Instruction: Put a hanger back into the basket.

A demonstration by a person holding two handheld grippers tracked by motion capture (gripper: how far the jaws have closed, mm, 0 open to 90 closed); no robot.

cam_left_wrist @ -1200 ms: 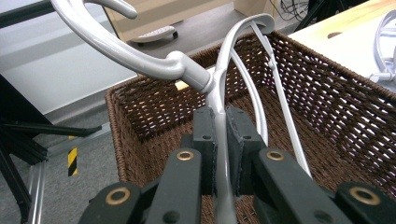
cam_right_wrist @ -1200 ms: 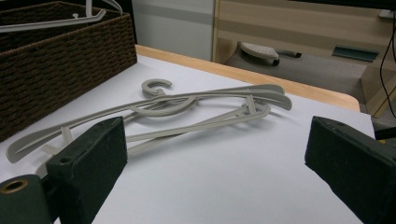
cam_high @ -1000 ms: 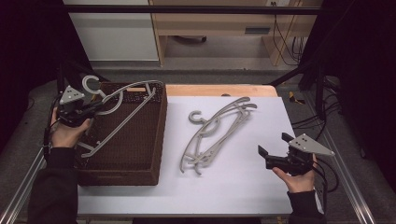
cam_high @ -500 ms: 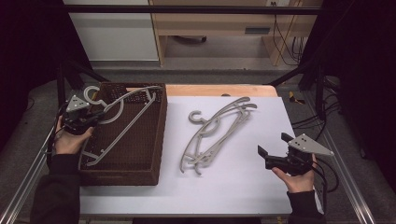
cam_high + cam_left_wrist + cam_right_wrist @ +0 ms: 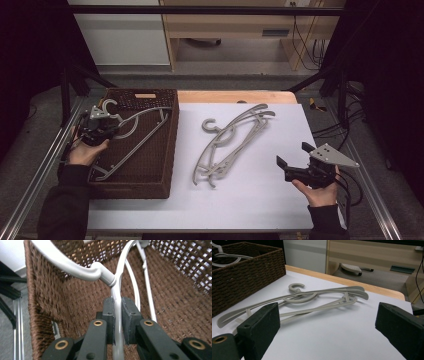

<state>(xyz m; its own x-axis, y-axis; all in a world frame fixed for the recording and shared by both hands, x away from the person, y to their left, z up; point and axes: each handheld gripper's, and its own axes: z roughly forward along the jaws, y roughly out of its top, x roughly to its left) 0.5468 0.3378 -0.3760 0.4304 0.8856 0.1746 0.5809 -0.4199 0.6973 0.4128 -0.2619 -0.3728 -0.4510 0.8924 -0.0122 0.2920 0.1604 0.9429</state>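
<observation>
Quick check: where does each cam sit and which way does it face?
High view: above the person's side, looking forward and down on the table; forearms, both hands show.
Left gripper view: on the left claw, looking into the basket along the clamped hanger.
Right gripper view: on the open right claw, facing the loose hangers.
Shared: all show the basket.

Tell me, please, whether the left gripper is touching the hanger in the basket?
Touching. In the left gripper view, the left gripper has both pads pressed against the hanger bar inside the basket.
</observation>
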